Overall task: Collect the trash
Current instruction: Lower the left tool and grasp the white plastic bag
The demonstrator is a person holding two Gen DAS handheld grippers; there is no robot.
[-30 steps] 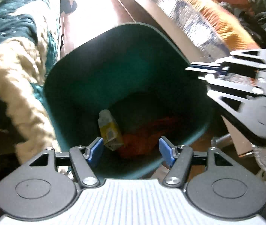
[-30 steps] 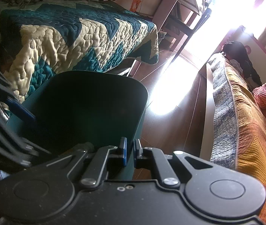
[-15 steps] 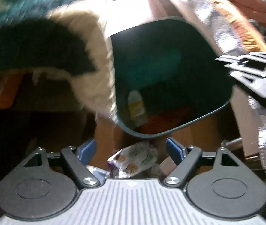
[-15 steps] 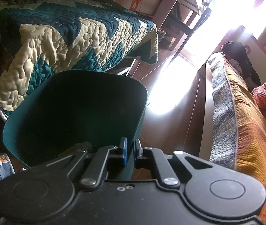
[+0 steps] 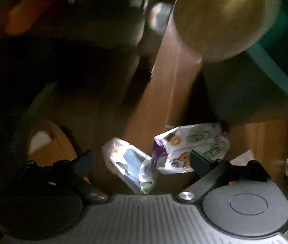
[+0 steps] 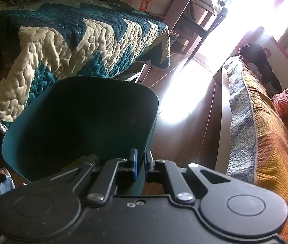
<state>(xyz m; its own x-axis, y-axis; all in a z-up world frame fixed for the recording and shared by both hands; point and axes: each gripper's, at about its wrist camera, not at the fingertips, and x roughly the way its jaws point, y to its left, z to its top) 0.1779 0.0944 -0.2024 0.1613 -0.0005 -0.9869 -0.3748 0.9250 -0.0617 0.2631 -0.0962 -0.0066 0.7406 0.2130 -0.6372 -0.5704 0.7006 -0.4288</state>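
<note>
Wrappers (image 5: 160, 158) crumpled on floor, L tool (image 5: 142, 160) opening above

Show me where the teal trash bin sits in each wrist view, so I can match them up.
Left wrist: only the teal trash bin's rim and side show, blurred, at the upper right, above two crumpled wrappers on the floor.
Right wrist: the bin fills the centre-left, its near rim clamped between the shut pads of the right gripper.
Shared landmark: the wrappers, which also peek out at the bin's lower left in the right view.
</note>
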